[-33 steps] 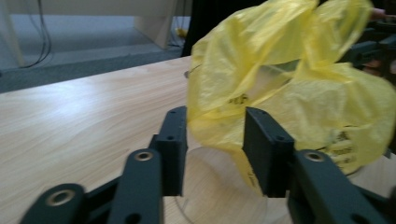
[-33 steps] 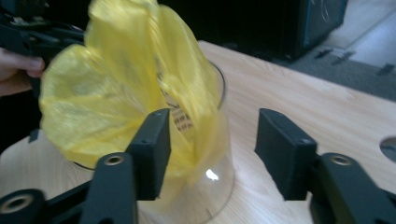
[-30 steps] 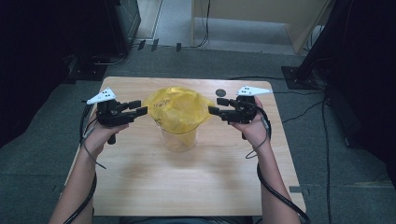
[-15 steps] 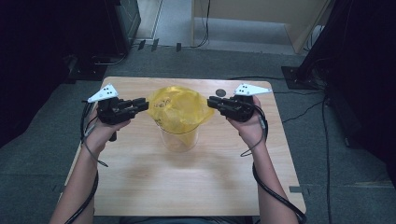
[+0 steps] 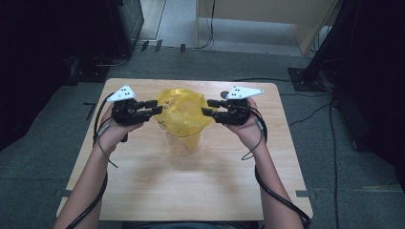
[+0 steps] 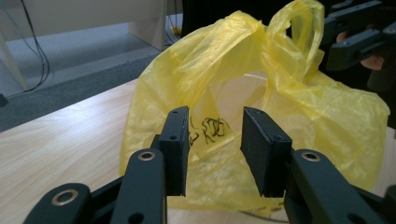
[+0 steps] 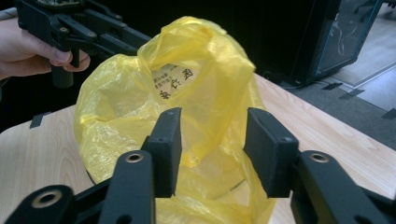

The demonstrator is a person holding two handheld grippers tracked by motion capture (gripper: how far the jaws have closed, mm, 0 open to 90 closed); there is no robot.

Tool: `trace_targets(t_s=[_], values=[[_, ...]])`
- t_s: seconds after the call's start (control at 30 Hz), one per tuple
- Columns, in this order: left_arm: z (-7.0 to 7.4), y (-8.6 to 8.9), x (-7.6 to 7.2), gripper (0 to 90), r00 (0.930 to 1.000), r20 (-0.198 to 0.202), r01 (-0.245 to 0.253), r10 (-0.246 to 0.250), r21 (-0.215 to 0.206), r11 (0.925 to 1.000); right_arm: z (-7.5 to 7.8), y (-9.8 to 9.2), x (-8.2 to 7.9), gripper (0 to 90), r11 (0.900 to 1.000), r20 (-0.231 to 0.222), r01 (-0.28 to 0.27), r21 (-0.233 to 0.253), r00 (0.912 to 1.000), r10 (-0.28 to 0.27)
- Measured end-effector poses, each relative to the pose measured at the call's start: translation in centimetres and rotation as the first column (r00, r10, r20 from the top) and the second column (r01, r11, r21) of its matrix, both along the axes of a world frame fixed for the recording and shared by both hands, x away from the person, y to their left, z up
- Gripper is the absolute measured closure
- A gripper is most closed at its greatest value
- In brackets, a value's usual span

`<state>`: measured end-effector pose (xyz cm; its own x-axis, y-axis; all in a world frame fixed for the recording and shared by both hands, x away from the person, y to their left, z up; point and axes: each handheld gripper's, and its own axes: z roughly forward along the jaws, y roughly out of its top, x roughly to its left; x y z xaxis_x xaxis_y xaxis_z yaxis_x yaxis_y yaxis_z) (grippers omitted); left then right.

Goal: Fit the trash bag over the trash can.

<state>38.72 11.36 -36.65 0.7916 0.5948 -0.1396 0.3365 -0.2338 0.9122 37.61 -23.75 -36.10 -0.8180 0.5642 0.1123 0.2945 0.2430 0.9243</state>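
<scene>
table [image 5: 143, 191]: bare wood all round, so I have room to come at the work from both sides.
bag [image 5: 184, 113]: yellow plastic, draped loosely over the cup at the middle of the table; it billows above the rim with its loop handles standing up, which I judge is why I flank it, one edge for each hand. In the left gripper view black print shows on its near face [image 6: 210, 130].
cup [image 5: 184, 143]: clear, upright under the bag, only its lower wall bare; it stands free on the wood, so a one-sided tug could tip it.
left gripper [image 5: 154, 107]: held level at the bag's left edge, tips pointing in. Its own view has the jaws parted wide with the bag behind the gap, nothing clasped [image 6: 215, 156].
right gripper [image 5: 206, 107]: mirrored at the right edge, tips at or just short of the plastic; I cannot tell which. Jaws equally wide apart and gripping nothing [image 7: 212, 151], a bag fold hanging beyond them.
disc [image 5: 224, 94]: small, dark, behind the right gripper, clear of the work.
</scene>
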Motion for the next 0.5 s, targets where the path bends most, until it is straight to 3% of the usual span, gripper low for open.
trace_targets(t_s=[0.1,0.3,0.5], values=[[0.1,-0.7,0.3,58.6,0.9998,0.016,0.012,-0.013,0.035,0.9993,0.0,0.6,0.2,50.7,1.0,-0.02,-0.017,-0.026,0.9997,0.017],[0.1,-1.5,1.2,55.7,0.9996,-0.004,0.027,-0.027,0.07,0.9972,-0.5,1.8,0.6,42.1,0.995,-0.05,-0.067,-0.074,0.9967,0.064],[-0.2,-2.1,1.7,47.7,0.9994,0.015,0.031,-0.033,0.092,0.9953,-0.2,2.4,1.2,35.3,0.991,-0.035,-0.088,-0.1,0.9958,0.084]])
